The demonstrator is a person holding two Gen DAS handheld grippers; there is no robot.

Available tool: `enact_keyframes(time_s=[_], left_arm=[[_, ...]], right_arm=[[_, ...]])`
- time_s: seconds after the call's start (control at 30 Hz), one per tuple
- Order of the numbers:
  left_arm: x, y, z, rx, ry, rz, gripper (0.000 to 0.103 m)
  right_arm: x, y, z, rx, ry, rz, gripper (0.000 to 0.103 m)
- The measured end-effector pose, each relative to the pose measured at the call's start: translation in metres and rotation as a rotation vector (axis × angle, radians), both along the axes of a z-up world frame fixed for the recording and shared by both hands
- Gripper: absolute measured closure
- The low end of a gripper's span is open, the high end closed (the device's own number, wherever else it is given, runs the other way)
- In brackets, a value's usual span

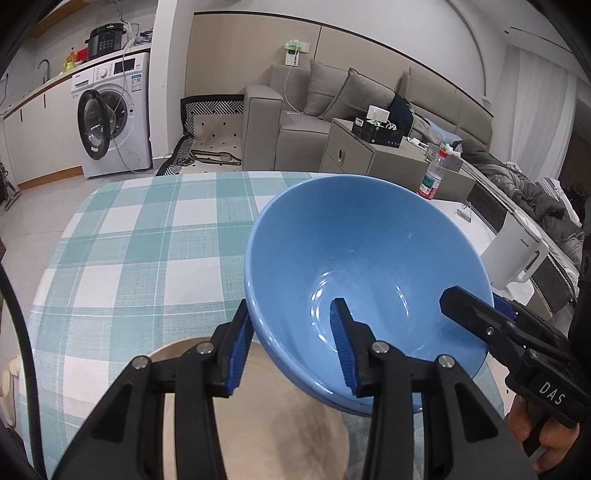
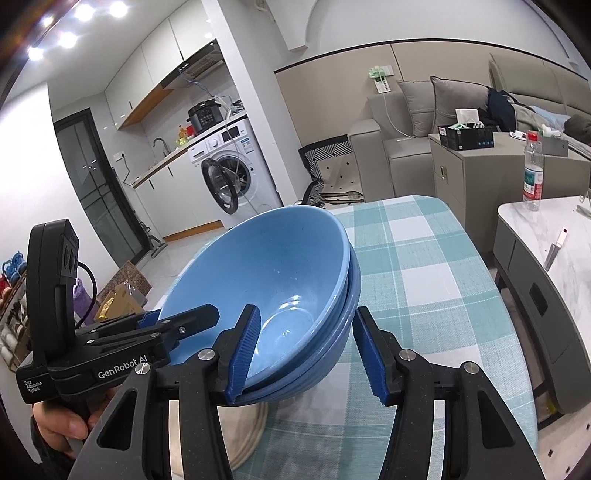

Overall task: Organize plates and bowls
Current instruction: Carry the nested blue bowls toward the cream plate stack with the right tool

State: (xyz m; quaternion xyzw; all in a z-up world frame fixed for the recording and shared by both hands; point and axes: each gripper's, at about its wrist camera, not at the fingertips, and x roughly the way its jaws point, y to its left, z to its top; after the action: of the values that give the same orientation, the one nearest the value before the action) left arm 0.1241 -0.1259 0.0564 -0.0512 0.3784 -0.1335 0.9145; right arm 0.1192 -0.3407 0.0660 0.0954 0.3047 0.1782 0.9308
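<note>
Two grippers clamped opposite rims of the blue bowl stack [image 2: 280, 288]: left gripper [image 1: 291, 350] and right gripper [image 2: 306, 354] level, the stack tilted above a beige plate [image 1: 258, 424], probably clear of it.

From my seat I look across a table under a teal-and-white checked cloth [image 1: 147, 229] into a small open-plan flat. To the left, a white front-loading washing machine [image 1: 114, 114] stands under the kitchen counter with its door hanging open, and a black cooker [image 1: 106, 40] sits on top. White wall cupboards [image 2: 162, 59] run above. A grey sofa [image 1: 332, 110] with cushions lines a beige panelled wall, and a grey side cabinet [image 1: 365, 155] stands beside it. A plastic water bottle [image 2: 532, 173] rests on a marble-topped table [image 2: 554, 236]. Ceiling spotlights [image 2: 70, 33] glare top left. The floor is pale tile.
</note>
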Motion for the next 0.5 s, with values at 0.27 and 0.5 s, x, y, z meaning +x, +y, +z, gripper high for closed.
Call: enact_keyframes(time_s=[0.27, 0.5], left_arm=[[-0.013, 0.016, 0.008, -0.011, -0.027, 0.034, 0.062], [-0.026, 0.029, 0.012, -0.018, -0.049, 0.062, 0.062]], right_arm=[[-0.009, 0.014, 0.009, -0.001, -0.023, 0.039, 0.05], [-0.013, 0.025, 0.012, 0.023, -0.019, 0.08, 0.05]])
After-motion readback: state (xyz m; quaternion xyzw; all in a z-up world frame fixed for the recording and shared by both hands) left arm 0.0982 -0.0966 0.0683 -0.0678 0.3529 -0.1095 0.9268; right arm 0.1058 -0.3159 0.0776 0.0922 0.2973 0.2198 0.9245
